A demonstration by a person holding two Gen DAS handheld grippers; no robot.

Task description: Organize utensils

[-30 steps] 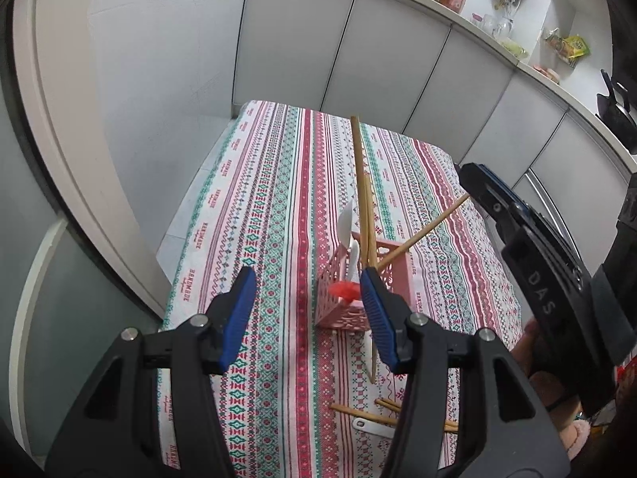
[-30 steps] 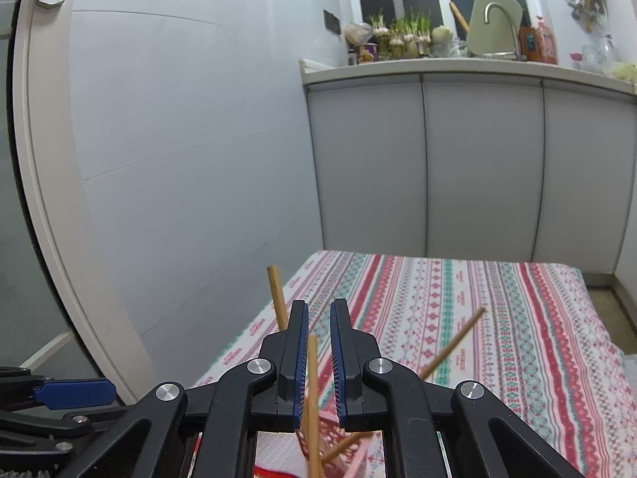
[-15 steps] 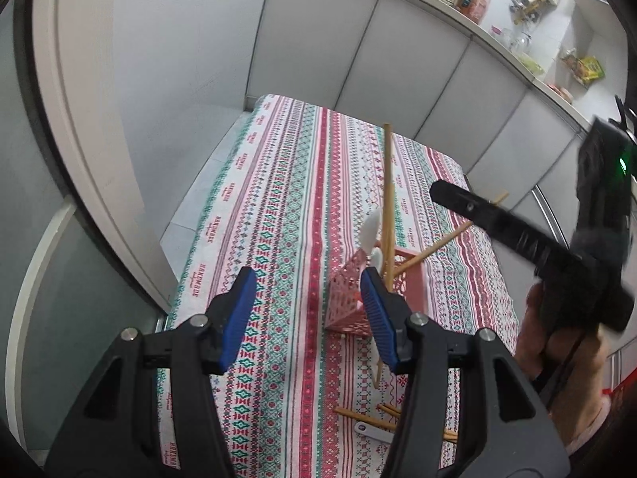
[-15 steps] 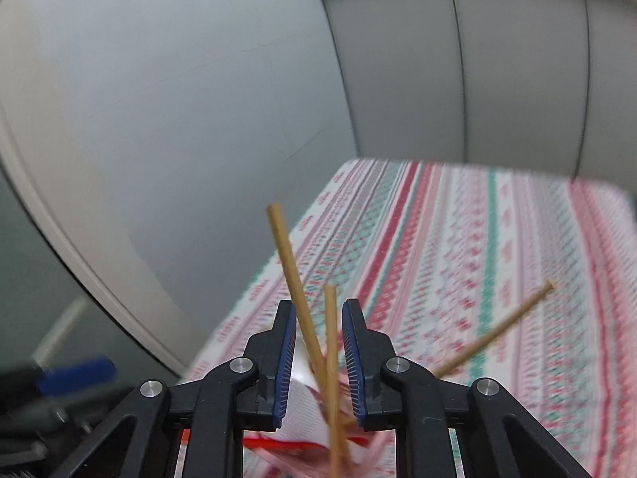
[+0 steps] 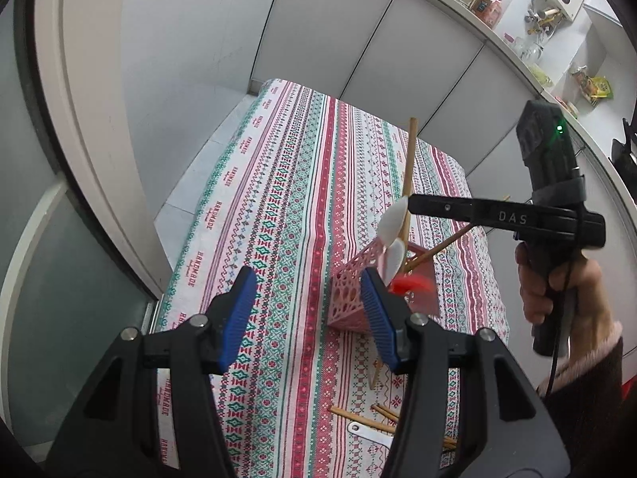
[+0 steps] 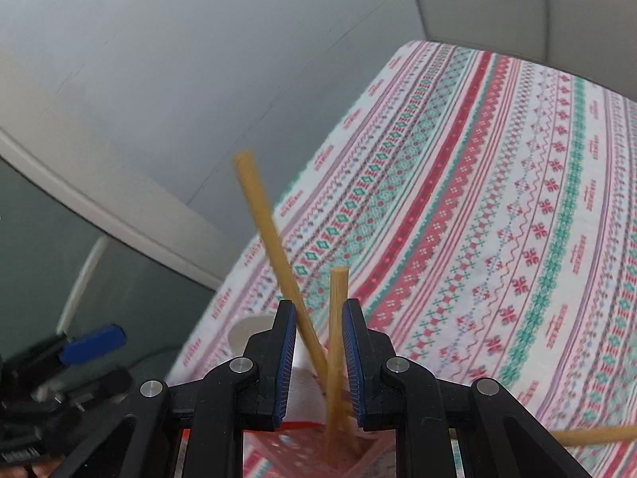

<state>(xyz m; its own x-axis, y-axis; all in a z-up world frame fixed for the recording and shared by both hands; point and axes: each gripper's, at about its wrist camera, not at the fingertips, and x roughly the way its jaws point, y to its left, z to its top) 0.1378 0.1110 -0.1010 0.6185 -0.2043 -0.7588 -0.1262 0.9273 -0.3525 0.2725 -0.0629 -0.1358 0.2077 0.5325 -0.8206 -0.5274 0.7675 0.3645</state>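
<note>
Since the earlier frame the right gripper (image 6: pixel 318 362) has tipped downward over the pink basket (image 5: pixel 354 298), and its jaws have just been opening; a chopstick (image 6: pixel 337 338) stands between them, unpinched. Left gripper (image 5: pixel 308 318) hangs open, empty. Risk: withdrawing jaws snag that chopstick and tip the light basket. Its long axis runs near-upright, upper end away from the worktop (image 5: pixel 286 199).

Tablecloth (image 5: pixel 302 207): striped in red, green and white, spread over the desk; "HANDMADE" is printed along its edge.
Cabinets (image 5: pixel 398 51): pale grey doors are seen behind the desk.
Countertop (image 5: pixel 517 63): cluttered with bottles and jars.
Door frame (image 5: pixel 75 91): white, curved by the lens, seen on the left.
</note>
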